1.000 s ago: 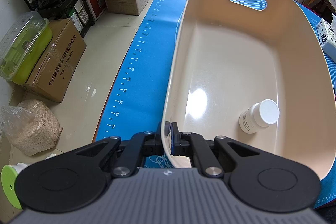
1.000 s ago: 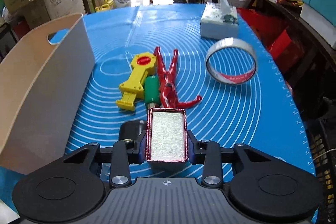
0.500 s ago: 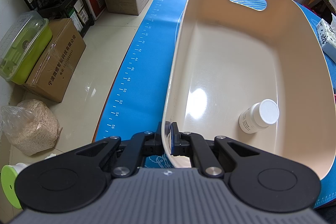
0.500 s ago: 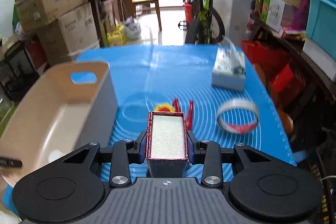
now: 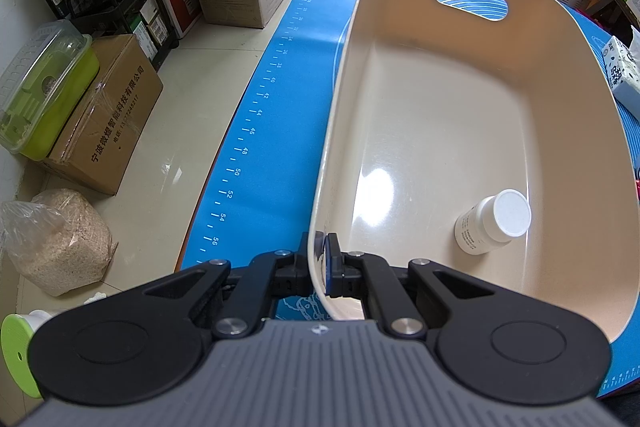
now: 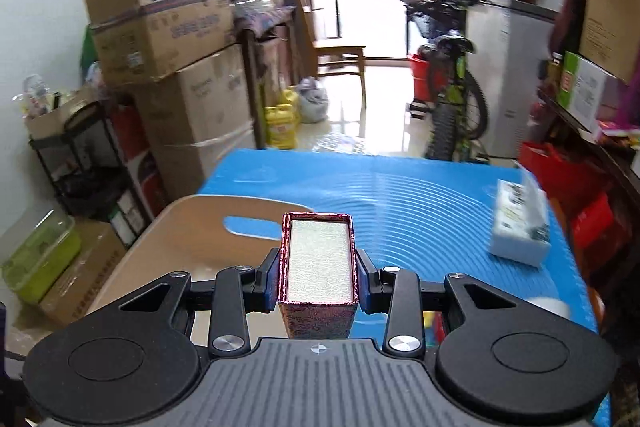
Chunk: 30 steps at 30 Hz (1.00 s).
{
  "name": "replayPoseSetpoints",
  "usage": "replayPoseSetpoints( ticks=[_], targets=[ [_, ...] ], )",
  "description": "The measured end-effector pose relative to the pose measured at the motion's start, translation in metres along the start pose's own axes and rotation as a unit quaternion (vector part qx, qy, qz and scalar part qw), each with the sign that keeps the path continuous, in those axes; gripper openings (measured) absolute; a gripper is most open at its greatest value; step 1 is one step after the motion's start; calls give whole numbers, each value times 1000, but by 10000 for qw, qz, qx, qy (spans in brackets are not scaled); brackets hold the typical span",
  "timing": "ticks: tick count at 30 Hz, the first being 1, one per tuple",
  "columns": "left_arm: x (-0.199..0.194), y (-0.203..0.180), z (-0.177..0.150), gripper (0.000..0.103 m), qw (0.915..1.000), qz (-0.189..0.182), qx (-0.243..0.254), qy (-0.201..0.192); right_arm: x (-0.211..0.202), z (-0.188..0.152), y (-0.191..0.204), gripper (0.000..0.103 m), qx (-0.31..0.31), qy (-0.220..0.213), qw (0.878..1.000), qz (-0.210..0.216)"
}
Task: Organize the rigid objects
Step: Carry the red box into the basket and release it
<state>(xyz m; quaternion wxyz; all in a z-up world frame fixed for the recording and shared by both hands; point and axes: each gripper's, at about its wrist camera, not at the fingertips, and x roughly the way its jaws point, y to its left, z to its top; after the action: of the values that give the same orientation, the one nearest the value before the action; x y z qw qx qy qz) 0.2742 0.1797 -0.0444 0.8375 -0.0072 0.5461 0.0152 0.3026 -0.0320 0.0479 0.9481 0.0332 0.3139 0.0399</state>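
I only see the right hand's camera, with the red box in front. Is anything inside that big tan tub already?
Observer: Yes, one white plastic bottle with a white cap lies on its side on the floor of the beige plastic tub.
Child: What's the other hand doing?
Observer: The left gripper is clamped on the tub's near rim, one of the fingers inside and one outside.
Child: Is there room for my box?
Observer: The rest of the tub's floor is bare.
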Motion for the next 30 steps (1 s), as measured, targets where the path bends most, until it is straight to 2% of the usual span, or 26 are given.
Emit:
replayPoseSetpoints(
  ticks=[6, 12, 17, 27, 30],
  targets=[
    [0, 0, 0, 7, 10000, 3, -2, 0, 25, -3, 42, 44, -354, 134, 9990, 223],
    [1, -2, -1, 7, 10000, 6, 11, 0, 63, -22, 76, 44, -619, 650, 9954, 340],
    [1, -4, -1, 7, 10000, -4, 16, 0, 87, -39, 97, 44, -902, 985, 9907, 271],
    [1, -3, 0, 7, 10000, -20, 10, 3, 112, -60, 96, 44, -1000, 1802, 9785, 81],
    [1, -2, 0, 7, 10000, -11, 17, 0, 106, -58, 93, 54, -961, 1692, 9808, 123]
  ],
)
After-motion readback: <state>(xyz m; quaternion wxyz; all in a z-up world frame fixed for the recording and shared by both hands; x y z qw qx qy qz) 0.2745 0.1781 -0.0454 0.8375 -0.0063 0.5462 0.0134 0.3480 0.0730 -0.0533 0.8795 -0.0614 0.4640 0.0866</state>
